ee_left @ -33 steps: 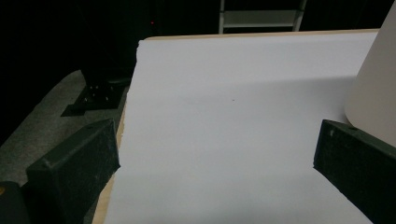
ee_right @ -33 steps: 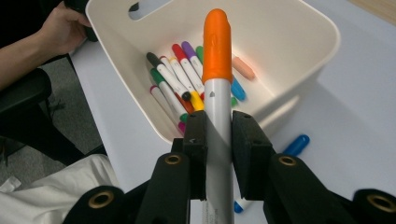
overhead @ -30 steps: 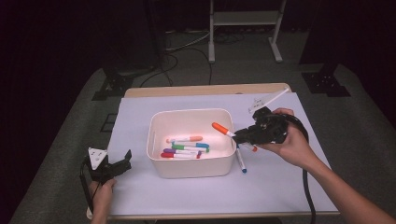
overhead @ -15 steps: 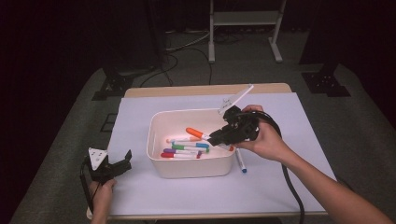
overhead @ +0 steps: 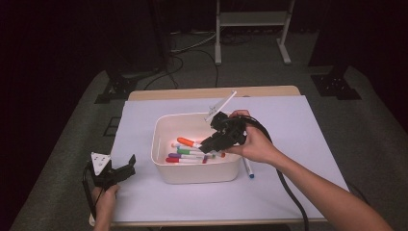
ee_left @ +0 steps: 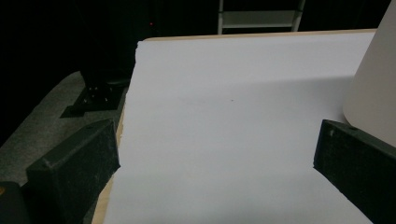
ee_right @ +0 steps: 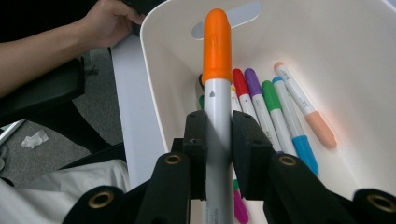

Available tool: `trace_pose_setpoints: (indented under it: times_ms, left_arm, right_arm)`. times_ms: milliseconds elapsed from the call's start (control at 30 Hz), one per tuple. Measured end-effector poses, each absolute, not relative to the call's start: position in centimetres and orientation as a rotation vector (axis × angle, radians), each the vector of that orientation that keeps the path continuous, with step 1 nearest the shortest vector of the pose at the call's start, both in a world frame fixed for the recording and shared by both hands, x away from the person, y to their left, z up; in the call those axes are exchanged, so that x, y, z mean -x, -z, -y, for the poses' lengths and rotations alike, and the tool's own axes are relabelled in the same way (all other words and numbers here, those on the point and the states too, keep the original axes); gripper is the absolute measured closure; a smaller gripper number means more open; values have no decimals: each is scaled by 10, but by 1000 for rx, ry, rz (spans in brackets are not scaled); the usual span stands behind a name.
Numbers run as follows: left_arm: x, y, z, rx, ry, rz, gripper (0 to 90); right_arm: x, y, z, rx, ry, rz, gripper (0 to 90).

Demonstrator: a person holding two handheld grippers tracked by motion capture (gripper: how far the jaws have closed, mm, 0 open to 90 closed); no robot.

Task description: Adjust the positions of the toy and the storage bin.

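A person sits at a desk covered by a white sheet, holding a two-jaw gripper in each hand. A white plastic bin stands near the middle of the desk, a little toward its near edge.

The right gripper reaches over the bin's right rim, tilted down into it. Its jaws are clamped on the white barrel of an orange-capped marker, which points toward the bin's left wall. In the right gripper view the marker runs straight out between the jaws, cap end leading, held well back from the cap.

Several markers already lie on the bin floor toward its near wall: among them are a red-capped marker, a purple-capped one, a green-capped one, a blue-capped one and a peach-capped one. One more marker, with a blue cap, lies on the sheet just outside the bin's right wall.

The left gripper rests at the desk's near left corner, jaws wide apart with nothing between them; the left gripper view looks across bare sheet, with the bin's wall at its right.

The step in hand appears to be dropping the orange-capped marker into the bin. To do it well, the gripper should lower until the cap end sits just above the lying markers, keep the barrel roughly level so it does not bounce or stand against the wall, then part the jaws fully before lifting clear of the rim.
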State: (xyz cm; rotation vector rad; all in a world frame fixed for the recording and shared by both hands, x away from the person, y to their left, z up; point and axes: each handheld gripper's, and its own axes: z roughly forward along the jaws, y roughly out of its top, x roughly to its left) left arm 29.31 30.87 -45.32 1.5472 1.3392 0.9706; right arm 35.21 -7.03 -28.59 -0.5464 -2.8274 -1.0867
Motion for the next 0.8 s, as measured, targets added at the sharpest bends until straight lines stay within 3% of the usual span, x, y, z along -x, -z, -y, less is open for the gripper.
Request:
trace_pose_setpoints:
  times_ms: [800]
  left_arm:
    - [-294, 453, -310, -1539, -964, -1343, 0]
  right_arm:
    - [-372, 325, 23, 384, 955, 2817, 756]
